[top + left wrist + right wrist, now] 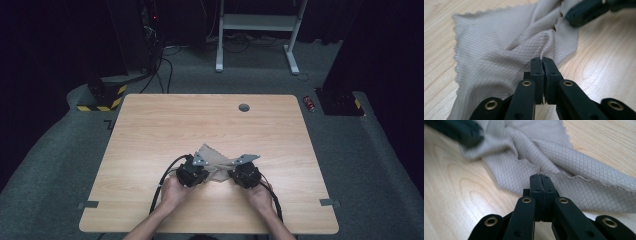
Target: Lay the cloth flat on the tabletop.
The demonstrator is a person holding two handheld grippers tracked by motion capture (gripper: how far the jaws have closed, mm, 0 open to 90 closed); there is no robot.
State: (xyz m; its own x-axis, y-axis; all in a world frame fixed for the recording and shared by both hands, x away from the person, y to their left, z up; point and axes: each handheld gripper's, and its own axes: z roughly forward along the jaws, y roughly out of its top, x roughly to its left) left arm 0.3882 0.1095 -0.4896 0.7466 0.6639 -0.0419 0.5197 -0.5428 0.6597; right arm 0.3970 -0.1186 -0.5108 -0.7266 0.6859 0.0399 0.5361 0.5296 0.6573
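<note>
- Cloth (216, 161), a beige-grey piece with a fine diamond weave and a pinked, zigzag edge, lies rumpled on the near middle of the tabletop, bunched into folds between the two grippers.
- Tabletop (165, 125) is light wood grain with rounded corners; a small round grey cable port (244, 107) sits near its far edge, and short strips of grey tape (88, 204) mark its near left and right edges.
- Grey carpet floor (60, 150) surrounds the tabletop; beyond it stand a white desk frame (257, 25) and a black base with yellow-and-black hazard stripes (102, 96), and a small red can (309, 103) lies on the floor at the far right.
- Left gripper (541, 60), held in the person's left hand (174, 192), has its jaws pressed together on a fold of the cloth near its lower edge; the fabric rises in a ridge from the tips.
- Right gripper (540, 177), held in the right hand (259, 194), has its jaws closed on the zigzag hem of the cloth.
- Black cables (162, 182) trail from both grippers toward the near edge.
</note>
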